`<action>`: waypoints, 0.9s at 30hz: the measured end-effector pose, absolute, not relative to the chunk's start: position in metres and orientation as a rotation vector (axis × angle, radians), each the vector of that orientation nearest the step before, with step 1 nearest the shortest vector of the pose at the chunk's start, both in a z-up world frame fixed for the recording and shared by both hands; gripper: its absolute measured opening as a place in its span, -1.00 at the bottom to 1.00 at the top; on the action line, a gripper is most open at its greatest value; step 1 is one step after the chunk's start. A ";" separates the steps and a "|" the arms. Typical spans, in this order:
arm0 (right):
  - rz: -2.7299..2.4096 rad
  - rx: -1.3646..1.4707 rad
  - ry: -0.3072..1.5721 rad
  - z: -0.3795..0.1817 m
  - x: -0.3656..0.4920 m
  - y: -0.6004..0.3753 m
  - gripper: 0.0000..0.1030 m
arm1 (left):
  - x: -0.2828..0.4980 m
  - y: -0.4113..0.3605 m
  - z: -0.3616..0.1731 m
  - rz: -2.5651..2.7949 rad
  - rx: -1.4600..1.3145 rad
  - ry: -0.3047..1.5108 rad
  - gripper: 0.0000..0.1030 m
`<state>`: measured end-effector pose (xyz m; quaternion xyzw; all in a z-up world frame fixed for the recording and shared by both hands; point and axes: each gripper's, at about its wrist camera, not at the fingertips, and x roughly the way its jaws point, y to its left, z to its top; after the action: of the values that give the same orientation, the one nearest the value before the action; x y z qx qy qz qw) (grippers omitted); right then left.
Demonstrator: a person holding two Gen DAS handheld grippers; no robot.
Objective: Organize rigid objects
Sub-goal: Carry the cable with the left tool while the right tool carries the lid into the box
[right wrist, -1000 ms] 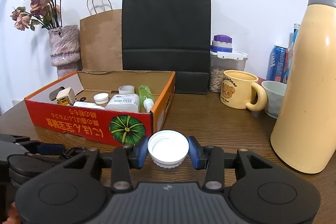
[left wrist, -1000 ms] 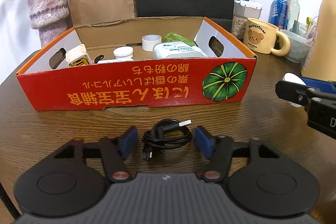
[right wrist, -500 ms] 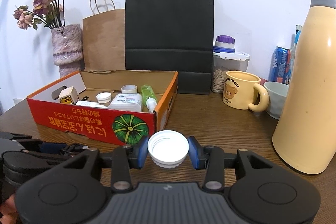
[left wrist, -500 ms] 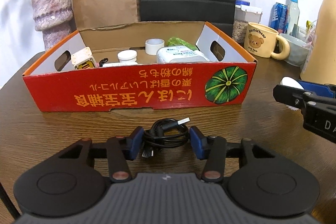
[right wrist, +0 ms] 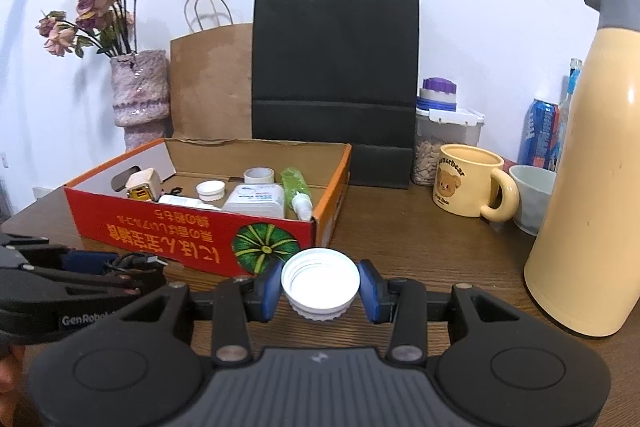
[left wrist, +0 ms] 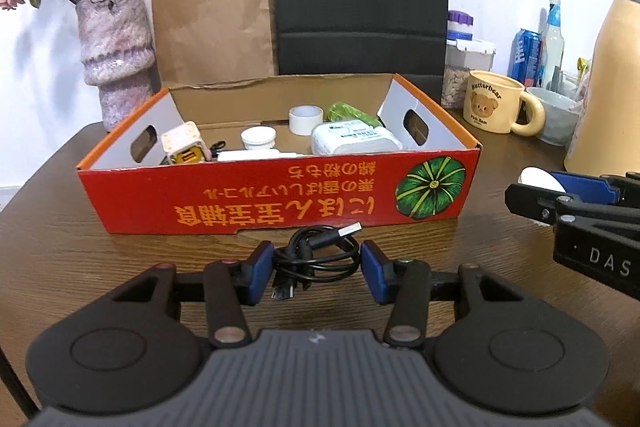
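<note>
The red box (left wrist: 280, 195) stands just ahead of both grippers, its front wall barring a level path, top open. Inside, items crowd the front & middle; bare floor shows at back left. To the right, mug (right wrist: 468, 183), bowl (right wrist: 532, 195) & tall flask (right wrist: 592, 187) block the table (right wrist: 420, 247).

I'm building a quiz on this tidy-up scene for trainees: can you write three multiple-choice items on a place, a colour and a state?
1. Where does the green spray bottle lie?
A. inside the red cardboard box
B. beside the yellow bear mug
C. on the bare wooden table

2. What colour is the taller paper bag behind the box?
A. brown
B. black
C. white

3. What is between the pads of the left gripper?
A. nothing
B. a white ribbed plastic cap
C. a coiled black USB cable

Key: 1 A, it rests along the box's right wall; 2 B, it rises above the brown one; 3 C, both blue pads flank the coil.
</note>
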<state>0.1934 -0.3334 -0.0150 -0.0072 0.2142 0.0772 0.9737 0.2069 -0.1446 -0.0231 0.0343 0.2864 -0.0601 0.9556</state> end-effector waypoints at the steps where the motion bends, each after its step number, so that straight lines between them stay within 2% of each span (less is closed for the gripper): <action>1: 0.160 -0.017 0.428 -0.014 0.192 -0.332 -0.23 | 0.205 -0.142 -0.022 -0.120 0.067 0.579 -0.06; 27: 0.265 -0.022 0.364 0.015 0.179 -0.249 -0.23 | 0.185 -0.064 0.017 -0.053 0.013 0.486 -0.07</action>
<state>0.1786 -0.2485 0.0147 -0.0108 0.1804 0.1312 0.9747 0.1847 -0.0643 0.0171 0.0064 0.2408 -0.0265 0.9702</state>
